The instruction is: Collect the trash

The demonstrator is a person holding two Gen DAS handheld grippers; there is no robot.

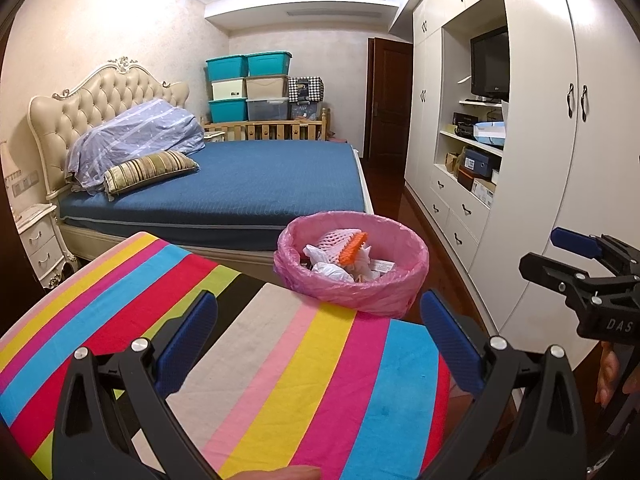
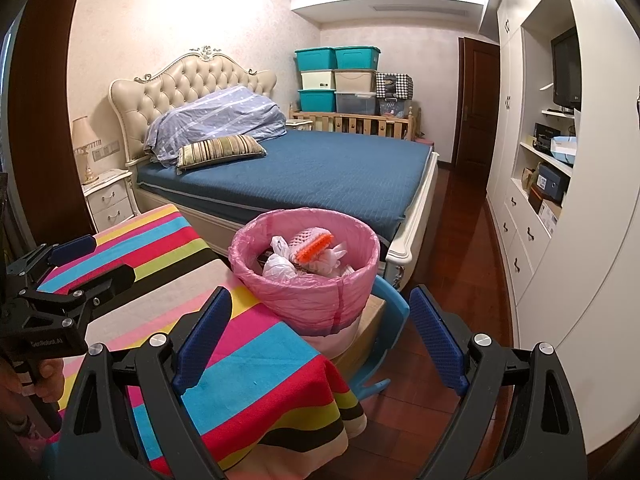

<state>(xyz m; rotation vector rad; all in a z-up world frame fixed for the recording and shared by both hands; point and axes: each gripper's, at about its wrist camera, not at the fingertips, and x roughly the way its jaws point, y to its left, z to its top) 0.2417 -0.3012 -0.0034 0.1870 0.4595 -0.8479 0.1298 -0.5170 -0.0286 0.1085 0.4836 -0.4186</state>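
Room: bedroom with a blue bed (image 1: 248, 184), white wardrobe (image 1: 560, 140) and stacked bins (image 1: 248, 86).
Table: striped cloth (image 1: 280, 380), bare under both grippers.
Bin: pink-lined basket (image 2: 308, 292) at the table's far edge, holding white bags and foam netting (image 2: 310, 240).
Left gripper (image 1: 316, 344): spread wide, nothing between its fingers.
Right gripper (image 2: 320, 340): spread wide, nothing held, basket just ahead.

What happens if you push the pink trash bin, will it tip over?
Probably easily. The pink trash bin sits at the edge of the striped table, and looks light, holding only foam netting and crumpled bags. Its thin liner would likely feel floppy and slippery.
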